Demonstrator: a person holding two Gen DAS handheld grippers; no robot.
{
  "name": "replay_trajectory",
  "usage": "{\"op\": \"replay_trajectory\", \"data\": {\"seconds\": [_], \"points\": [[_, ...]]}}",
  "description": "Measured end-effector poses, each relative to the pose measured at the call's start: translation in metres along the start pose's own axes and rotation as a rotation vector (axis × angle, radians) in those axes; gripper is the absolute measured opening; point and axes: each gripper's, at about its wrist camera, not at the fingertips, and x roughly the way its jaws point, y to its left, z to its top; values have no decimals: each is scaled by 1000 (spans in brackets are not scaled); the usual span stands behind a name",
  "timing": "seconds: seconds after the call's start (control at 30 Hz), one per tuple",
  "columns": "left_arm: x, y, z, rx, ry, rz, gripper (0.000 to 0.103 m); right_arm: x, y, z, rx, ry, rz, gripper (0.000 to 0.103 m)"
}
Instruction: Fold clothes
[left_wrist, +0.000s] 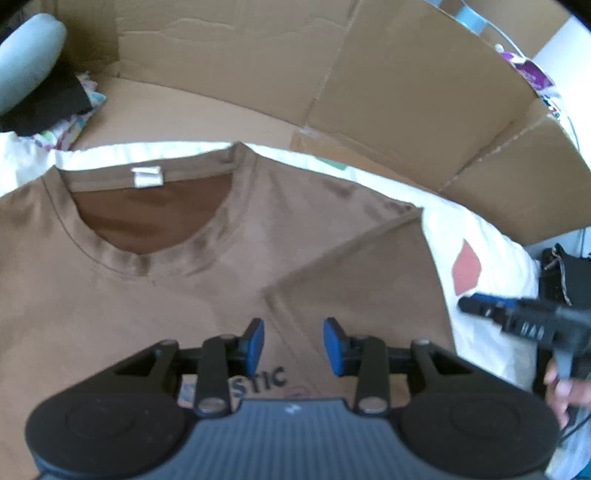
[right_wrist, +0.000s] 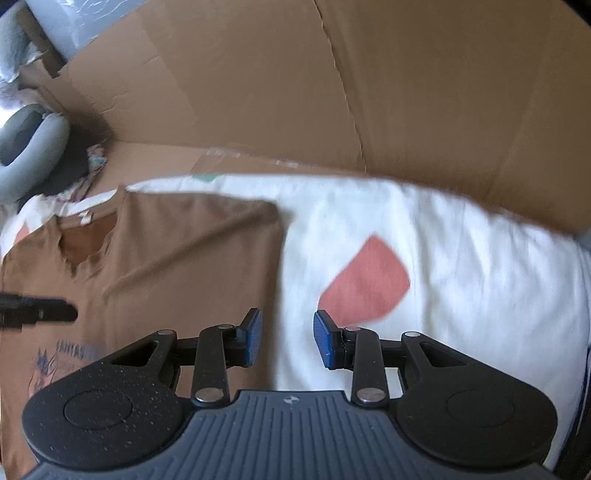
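Brown t-shirt (left_wrist: 184, 288) lower half cut off, chest print (right_wrist: 55, 365) blurred, unreadable

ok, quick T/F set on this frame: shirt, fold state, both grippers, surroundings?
1. The brown T-shirt lies collar-up with a white tag showing. True.
2. One sleeve is folded in over the chest. True.
3. The left gripper is clamped on the shirt. False: its jaws stand apart with nothing between them.
4. The right gripper holds a sock. False: open, nothing held.
5. The shirt lies on a bare wooden floor. False: it lies on a white cloth with a pink patch.
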Motion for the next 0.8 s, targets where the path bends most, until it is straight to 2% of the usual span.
{"op": "replay_trajectory", "data": {"seconds": [0.2, 0.37, 0.4, 0.43, 0.47, 0.67, 0.8], "points": [[8, -25, -6, 59, 47, 21, 38, -3, -1, -29, 7, 40, 47, 34], [19, -35, -23, -27, 59, -23, 34, -5, 0, -47, -1, 72, 76, 32], [21, -38, -28, -31, 56, -25, 25, -4, 1, -50, -9, 84, 72, 32], [23, -42, -33, -34, 54, -27, 10, -4, 1, -54, -17, 95, 69, 32], [26, -45, -38, -39, 52, -33, 4, -3, 1, -57, -25, 103, 68, 32], [36, -60, -63, -77, 52, -82, 6, -4, 1, -71, -69, 119, 60, 31], [45, -64, -79, -76, 102, -63, 5, -6, 0, -75, -79, 119, 55, 31]]}}
